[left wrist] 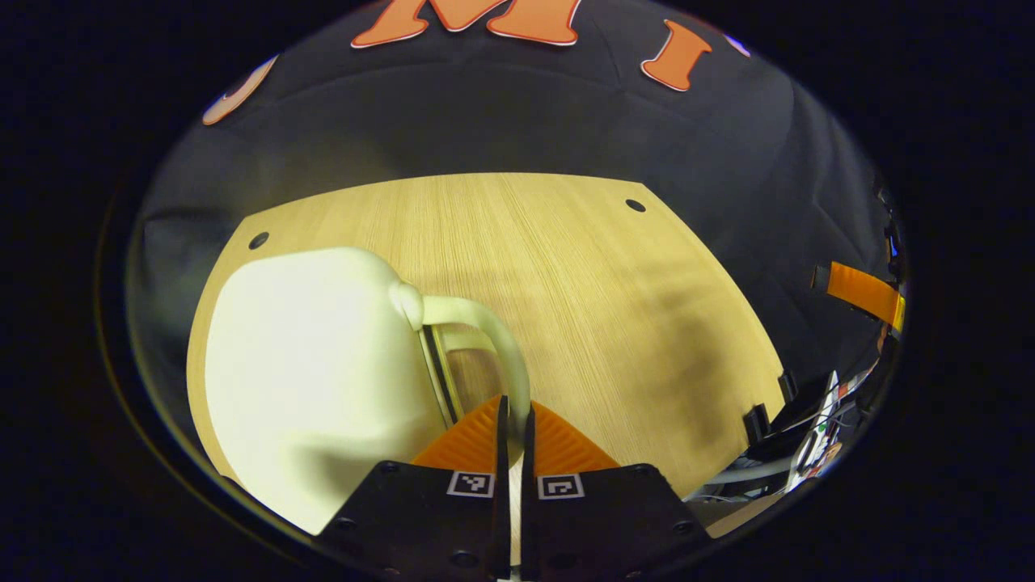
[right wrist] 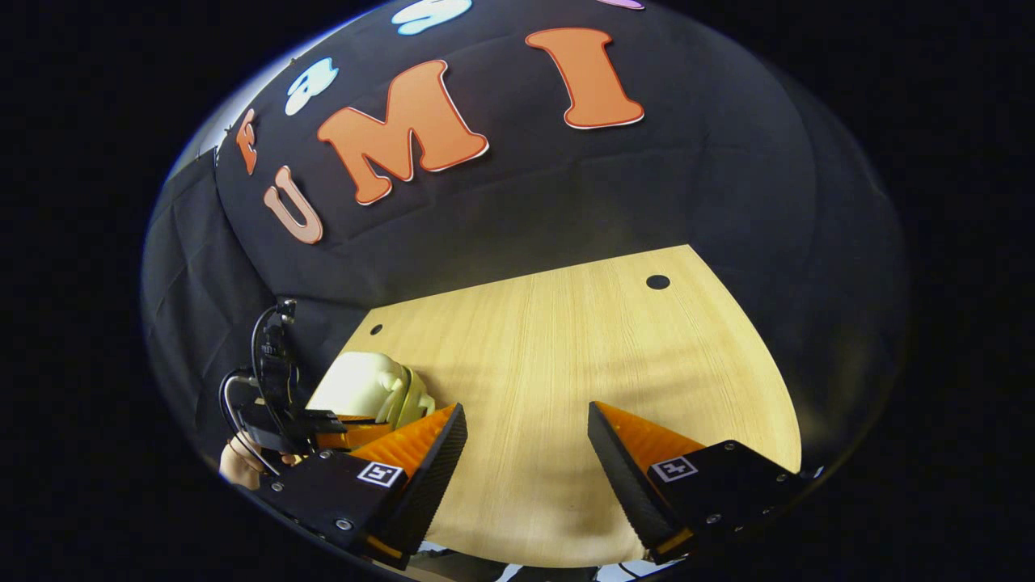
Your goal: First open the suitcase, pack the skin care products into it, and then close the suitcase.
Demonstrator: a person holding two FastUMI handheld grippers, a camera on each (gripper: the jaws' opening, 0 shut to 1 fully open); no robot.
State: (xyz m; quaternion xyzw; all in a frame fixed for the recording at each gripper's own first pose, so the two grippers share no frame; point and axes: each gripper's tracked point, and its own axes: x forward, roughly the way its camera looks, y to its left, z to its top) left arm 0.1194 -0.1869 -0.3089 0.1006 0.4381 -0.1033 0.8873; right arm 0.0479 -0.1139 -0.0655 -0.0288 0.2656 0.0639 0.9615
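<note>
A small cream suitcase (left wrist: pixel 315 380) lies on the wooden table (left wrist: pixel 582 275), at the left in the left gripper view. Its curved cream handle (left wrist: pixel 485 319) arches off its right side and runs down between my left gripper's fingers. My left gripper (left wrist: pixel 515 408) is shut on the handle. In the right gripper view the suitcase (right wrist: pixel 364 381) shows small at the far left, with the left gripper (right wrist: pixel 279 420) and the hand holding it beside it. My right gripper (right wrist: pixel 525 420) hangs open over bare table (right wrist: pixel 558 347), well to the right of the suitcase, with nothing between its fingers.
The table has small dark holes near its far corners (left wrist: pixel 635 205) (right wrist: pixel 657 282). Off the table's right edge in the left gripper view sit cables and equipment (left wrist: pixel 817 428) and an orange strap (left wrist: pixel 861 293). Black cloth walls the booth behind.
</note>
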